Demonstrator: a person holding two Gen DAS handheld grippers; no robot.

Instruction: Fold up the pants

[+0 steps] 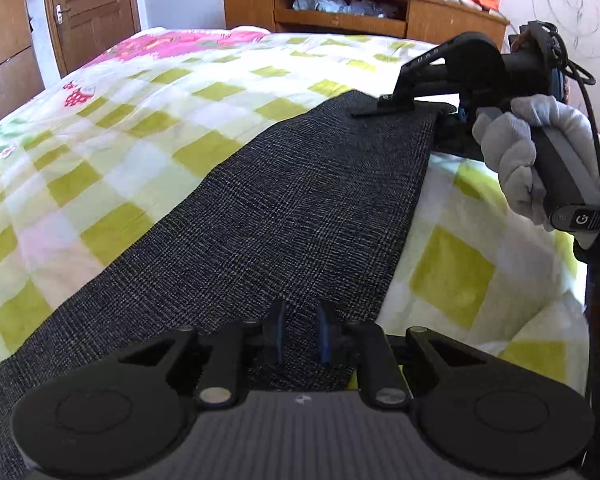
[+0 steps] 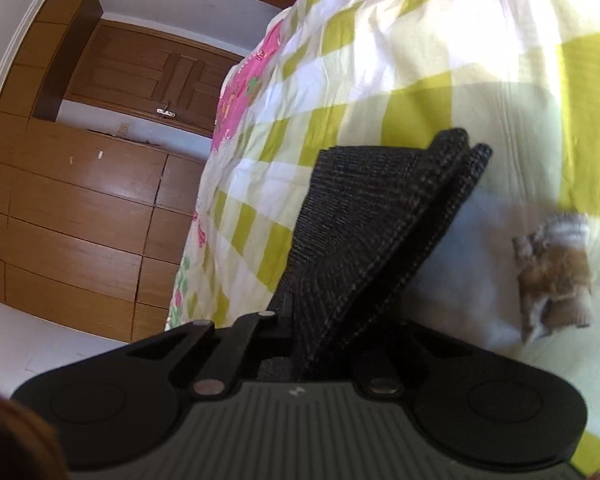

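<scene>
Left wrist view: pants (image 1: 260, 208) stretched flat along the checked quilt (image 1: 112, 128), left gripper (image 1: 300, 338) clamped on the near end, right gripper (image 1: 440, 108) at the far end, probably to keep the cloth taut. Right wrist view: right gripper (image 2: 300, 320) clenched on a doubled pants edge (image 2: 380, 216), lifted off the quilt (image 2: 420, 60), apparently ready for folding over.

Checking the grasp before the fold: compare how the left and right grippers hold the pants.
The left gripper sits low over flat pants on the bed; the right gripper pinches a doubled edge, layers bunched upward. The left's fingers show a gap; the right's are hidden by cloth. Both meet the same dark checked fabric.
</scene>
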